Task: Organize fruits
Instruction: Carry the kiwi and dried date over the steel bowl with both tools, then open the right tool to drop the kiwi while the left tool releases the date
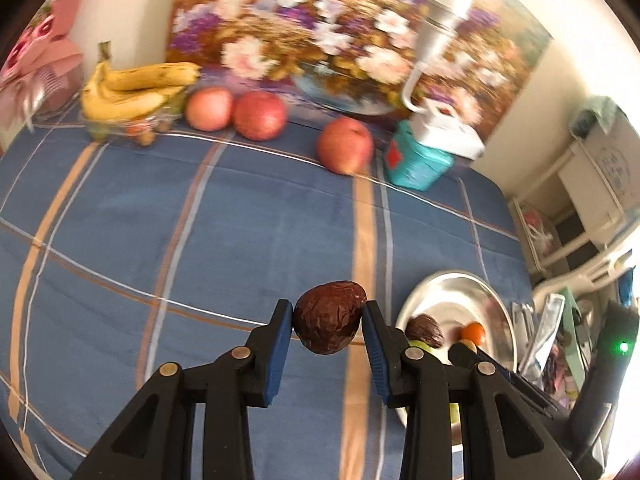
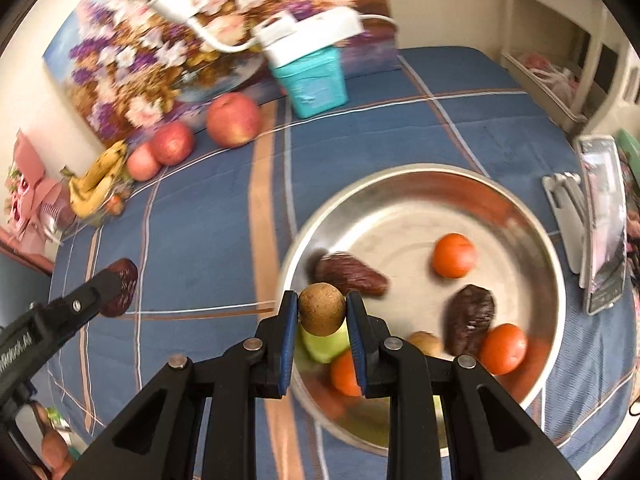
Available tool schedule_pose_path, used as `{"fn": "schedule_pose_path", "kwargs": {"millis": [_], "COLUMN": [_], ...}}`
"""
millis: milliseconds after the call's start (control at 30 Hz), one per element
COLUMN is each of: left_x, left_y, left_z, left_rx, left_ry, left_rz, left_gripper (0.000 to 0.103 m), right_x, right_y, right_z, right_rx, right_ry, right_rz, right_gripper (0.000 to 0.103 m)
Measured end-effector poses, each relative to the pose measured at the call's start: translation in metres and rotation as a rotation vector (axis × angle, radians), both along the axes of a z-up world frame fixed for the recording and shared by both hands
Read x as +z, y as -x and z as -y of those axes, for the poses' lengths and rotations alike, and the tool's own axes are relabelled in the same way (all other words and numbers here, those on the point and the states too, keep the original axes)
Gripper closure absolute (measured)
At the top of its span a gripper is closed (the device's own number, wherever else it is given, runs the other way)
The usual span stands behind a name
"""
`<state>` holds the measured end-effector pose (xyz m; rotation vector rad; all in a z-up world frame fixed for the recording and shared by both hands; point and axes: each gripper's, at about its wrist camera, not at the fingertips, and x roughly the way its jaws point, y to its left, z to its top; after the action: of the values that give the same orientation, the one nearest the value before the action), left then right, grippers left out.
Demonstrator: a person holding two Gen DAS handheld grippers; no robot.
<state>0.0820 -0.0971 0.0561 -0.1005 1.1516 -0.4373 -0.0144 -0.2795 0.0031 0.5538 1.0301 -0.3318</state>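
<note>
Mid-sorting, the left tool [image 1: 327, 320] clenched a wrinkled date [image 1: 329, 317], the right tool [image 2: 322, 314] a brown longan [image 2: 322, 309] — next, probably release into the steel bowl [image 2: 416, 178] at two o'clock.

Home room: plaid tablecloth [image 1: 160, 220], floral painting [image 1: 320, 20] against wall, white shelving [image 1: 580, 208].
</note>
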Motion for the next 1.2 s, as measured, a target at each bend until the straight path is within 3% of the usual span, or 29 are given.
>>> {"fn": "schedule_pose_path", "kwargs": {"millis": [400,800,1200], "left_x": [-0.011,-0.024,-0.050], "left_y": [0.030,0.040,0.036], "left_z": [0.072,0.102,0.115], "left_rx": [-0.177,-0.222,-0.247], "left_ry": [0.040,0.043,0.062], "left_rz": [-0.048,-0.052,-0.090], "left_gripper": [0.065,0.065,0.064], "right_x": [0.008,0.008,-0.019], "right_y": [0.029,0.036,0.034], "right_z": [0.040,0.052,0.065], "right_rx": [-0.094,-0.094,-0.112], "right_ry": [-0.002,0.011,-0.029], "right_rz": [0.030,0.028,-0.042], "right_gripper": [0.077,0.077,0.077]}}
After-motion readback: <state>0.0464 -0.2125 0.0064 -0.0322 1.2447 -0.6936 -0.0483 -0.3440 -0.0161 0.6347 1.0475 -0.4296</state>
